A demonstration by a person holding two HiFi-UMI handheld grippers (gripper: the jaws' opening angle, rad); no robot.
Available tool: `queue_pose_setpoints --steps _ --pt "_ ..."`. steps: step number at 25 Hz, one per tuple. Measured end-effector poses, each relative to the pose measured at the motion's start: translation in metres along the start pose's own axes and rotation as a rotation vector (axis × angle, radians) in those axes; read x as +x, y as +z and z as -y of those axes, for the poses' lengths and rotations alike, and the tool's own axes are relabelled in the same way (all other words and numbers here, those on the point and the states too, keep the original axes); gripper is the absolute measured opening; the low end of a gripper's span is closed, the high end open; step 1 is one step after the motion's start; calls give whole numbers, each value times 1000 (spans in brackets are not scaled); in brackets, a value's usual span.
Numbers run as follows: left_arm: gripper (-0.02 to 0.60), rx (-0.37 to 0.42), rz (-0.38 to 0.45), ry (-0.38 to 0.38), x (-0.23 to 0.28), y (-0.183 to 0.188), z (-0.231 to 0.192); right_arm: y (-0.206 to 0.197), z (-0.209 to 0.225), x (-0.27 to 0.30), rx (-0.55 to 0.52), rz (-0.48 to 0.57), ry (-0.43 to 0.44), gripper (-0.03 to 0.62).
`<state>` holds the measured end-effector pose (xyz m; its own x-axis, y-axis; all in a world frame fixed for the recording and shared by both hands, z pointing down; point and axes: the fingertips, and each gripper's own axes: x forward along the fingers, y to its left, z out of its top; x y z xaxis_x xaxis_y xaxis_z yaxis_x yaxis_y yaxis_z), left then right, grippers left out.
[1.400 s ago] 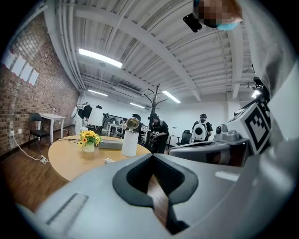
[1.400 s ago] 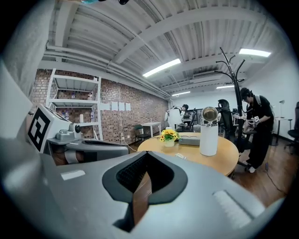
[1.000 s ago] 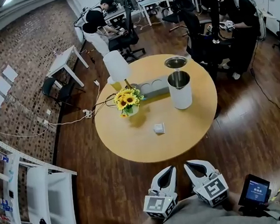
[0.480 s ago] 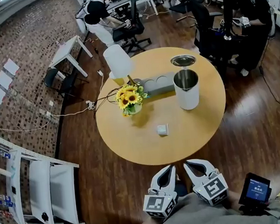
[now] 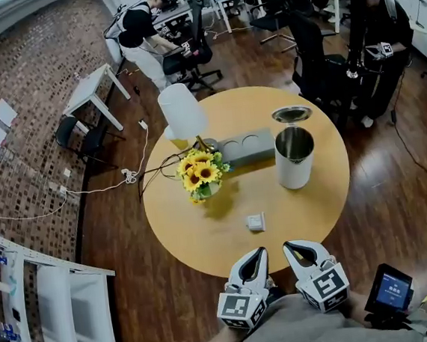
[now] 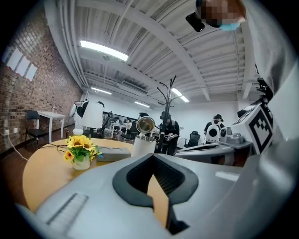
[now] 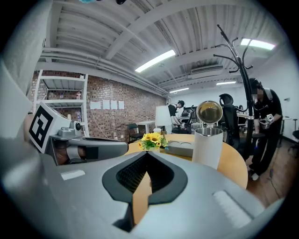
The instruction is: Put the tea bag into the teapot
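The tea bag (image 5: 255,221), a small pale square packet, lies flat on the round wooden table (image 5: 204,227) near its front edge. The white teapot (image 5: 295,155) stands upright at the table's right with its lid hinged open; it also shows as the teapot (image 6: 142,144) and the teapot (image 7: 208,145) in the two gripper views. My left gripper (image 5: 256,257) and right gripper (image 5: 292,250) hover side by side just short of the table's near edge, both shut and holding nothing. The tea bag sits a little ahead of the left gripper. It is hidden in both gripper views.
A vase of sunflowers (image 5: 201,175), a white lamp (image 5: 182,111) and a grey tray (image 5: 246,147) stand at the back of the table. Office chairs (image 5: 315,59) and people stand beyond it. A white shelf (image 5: 54,309) is at the left, and a small screen (image 5: 388,289) at my right.
The table's near edge has come closer to both grippers. The grippers keep the same pose, side by side and shut. Nothing on the table has moved.
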<state>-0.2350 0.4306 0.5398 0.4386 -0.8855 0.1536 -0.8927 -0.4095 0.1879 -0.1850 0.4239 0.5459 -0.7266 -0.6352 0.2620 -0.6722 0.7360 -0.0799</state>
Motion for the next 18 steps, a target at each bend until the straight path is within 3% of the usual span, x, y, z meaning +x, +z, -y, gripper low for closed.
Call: queue_pose_setpoints --steps 9,18 --pt "3 -1 -2 -71 14 9 -60 16 -7 56 -7 3 -78 9" --pt "3 -14 1 -66 32 17 -74 28 12 76 -19 1 -89 9"
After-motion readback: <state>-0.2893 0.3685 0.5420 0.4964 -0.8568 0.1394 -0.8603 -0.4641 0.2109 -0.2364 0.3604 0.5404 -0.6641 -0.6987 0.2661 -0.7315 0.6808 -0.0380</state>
